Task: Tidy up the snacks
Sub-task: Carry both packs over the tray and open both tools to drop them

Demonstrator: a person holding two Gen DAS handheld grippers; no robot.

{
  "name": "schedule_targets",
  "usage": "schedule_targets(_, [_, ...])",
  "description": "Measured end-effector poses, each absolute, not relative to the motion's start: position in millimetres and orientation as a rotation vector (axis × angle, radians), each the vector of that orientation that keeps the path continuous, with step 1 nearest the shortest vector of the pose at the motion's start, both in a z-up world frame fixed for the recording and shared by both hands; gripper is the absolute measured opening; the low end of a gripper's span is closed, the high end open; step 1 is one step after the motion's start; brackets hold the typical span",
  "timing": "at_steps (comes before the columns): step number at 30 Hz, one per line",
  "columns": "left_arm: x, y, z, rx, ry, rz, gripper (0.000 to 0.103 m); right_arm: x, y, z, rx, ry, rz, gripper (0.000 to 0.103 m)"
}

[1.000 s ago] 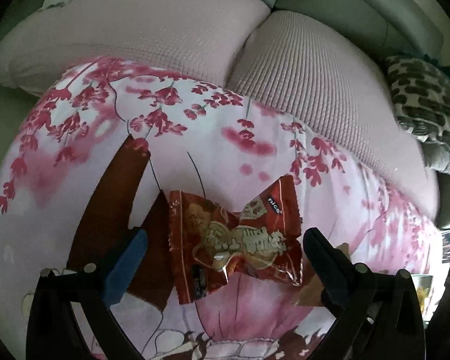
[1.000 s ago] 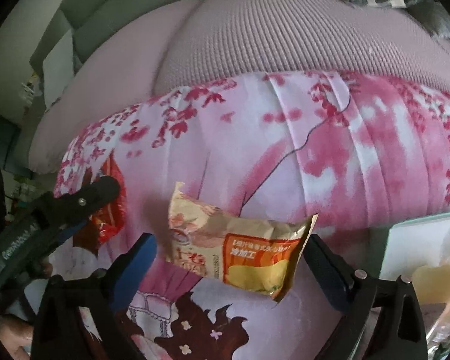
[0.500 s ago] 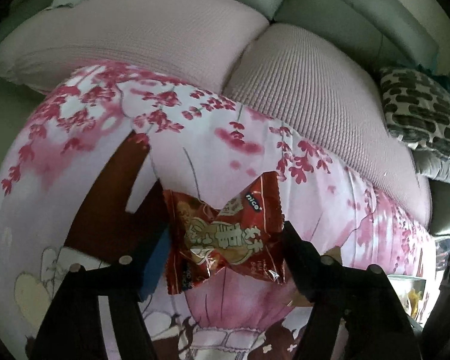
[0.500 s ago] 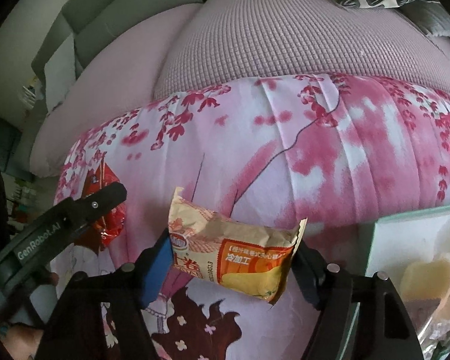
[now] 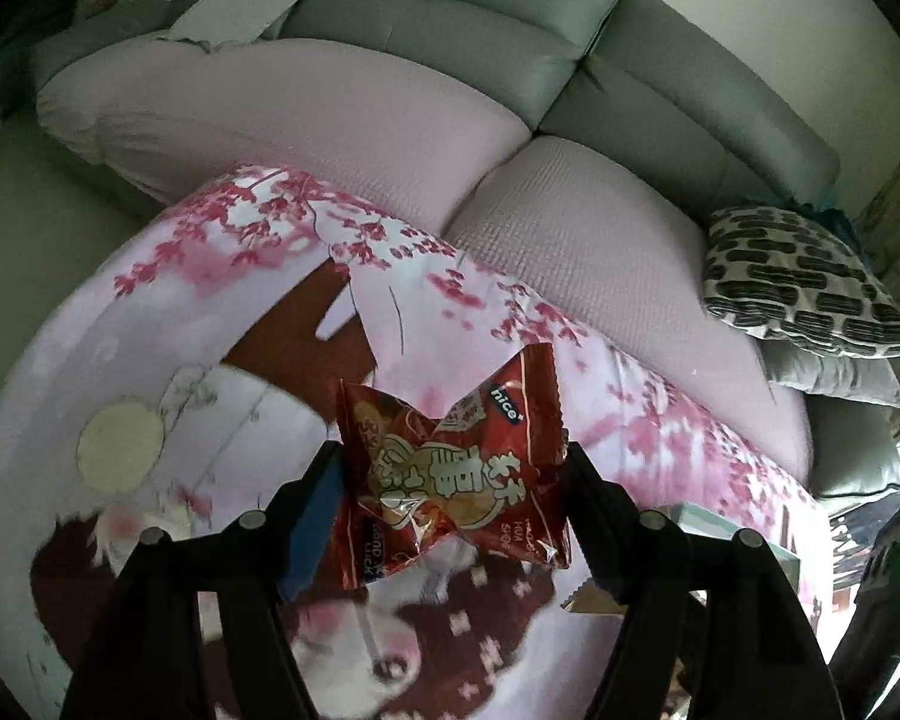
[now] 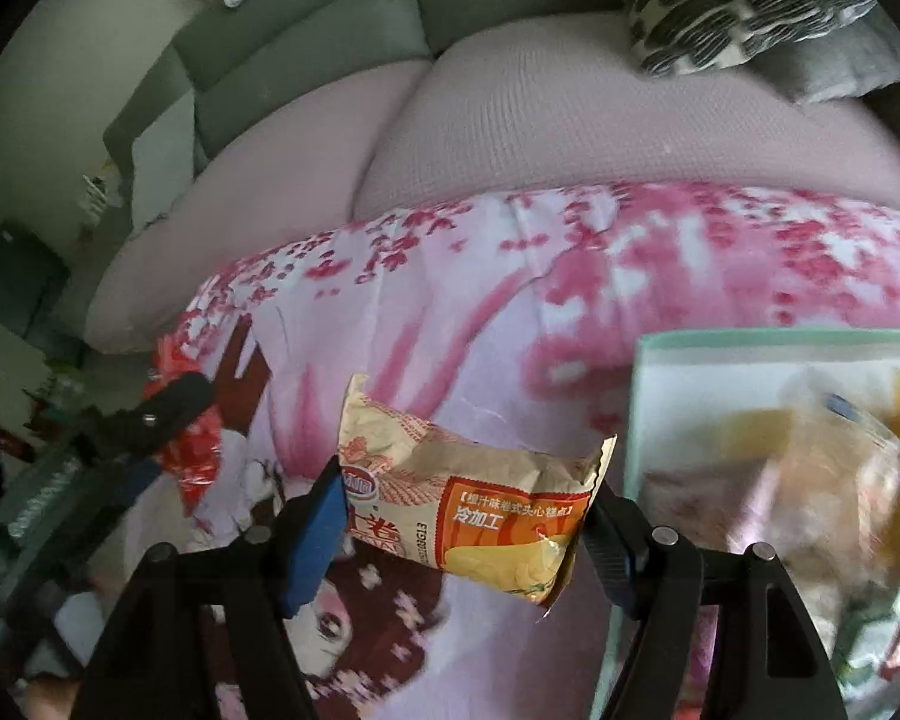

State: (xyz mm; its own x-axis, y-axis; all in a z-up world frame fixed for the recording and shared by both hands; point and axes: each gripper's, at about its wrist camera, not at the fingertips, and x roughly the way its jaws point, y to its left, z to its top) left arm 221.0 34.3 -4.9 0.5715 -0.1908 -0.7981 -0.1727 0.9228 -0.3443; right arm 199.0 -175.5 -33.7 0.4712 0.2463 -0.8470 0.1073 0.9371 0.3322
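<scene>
Item one: red snack packet [image 5: 450,480]. We hold it in the left gripper [image 5: 453,498], whose jaws are clamped on its two side edges. It hangs clear above the pink blossom-print blanket [image 5: 270,360], near the middle of the left wrist view. The foil film is crinkled and pinched into a bow shape at the waist. We judge it light, soft and rather slippery. The best hold is probably across the puffed body, as now, not on the thin sealed ends.

Item two: tan and orange snack packet [image 6: 468,498]. We hold it in the right gripper [image 6: 462,516], which grips it by its short ends. The packet lies crosswise between the blue pads [image 6: 315,534], lifted off the blanket. We judge it light, air-filled and easily crushed, so gentle pressure should serve.

Item three: pale green box [image 6: 648,354], at the right of the right wrist view, just beside the tan packet. It already holds several wrapped snacks, blurred beyond naming. We take it as the likely destination.

Item four: sofa [image 5: 450,30] with pink seat cushions [image 5: 330,102] on the far side and a patterned pillow [image 5: 798,276] at far right.
</scene>
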Motion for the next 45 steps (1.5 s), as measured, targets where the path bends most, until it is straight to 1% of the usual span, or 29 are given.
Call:
schedule_targets(12, [155, -14, 22, -0.395, 0.903, -0.073, 0.072, 124, -212, -2, 0.404, 0.972, 0.004, 0.075])
schedule_targets(22, [135, -68, 46, -0.309, 0.844, -0.183, 0.072, 83, -271, 3, 0.459, 0.915, -0.14, 0.075])
schedule_targets(36, [122, -143, 31, -0.171, 0.9, -0.312, 0.072, 53, -360, 11, 0.549, 0.836, -0.307, 0.075])
schedule_targets(45, [115, -171, 17, -0.092, 0.927, -0.343, 0.072, 50, -375, 6, 0.577, 0.848, -0.324, 0.075])
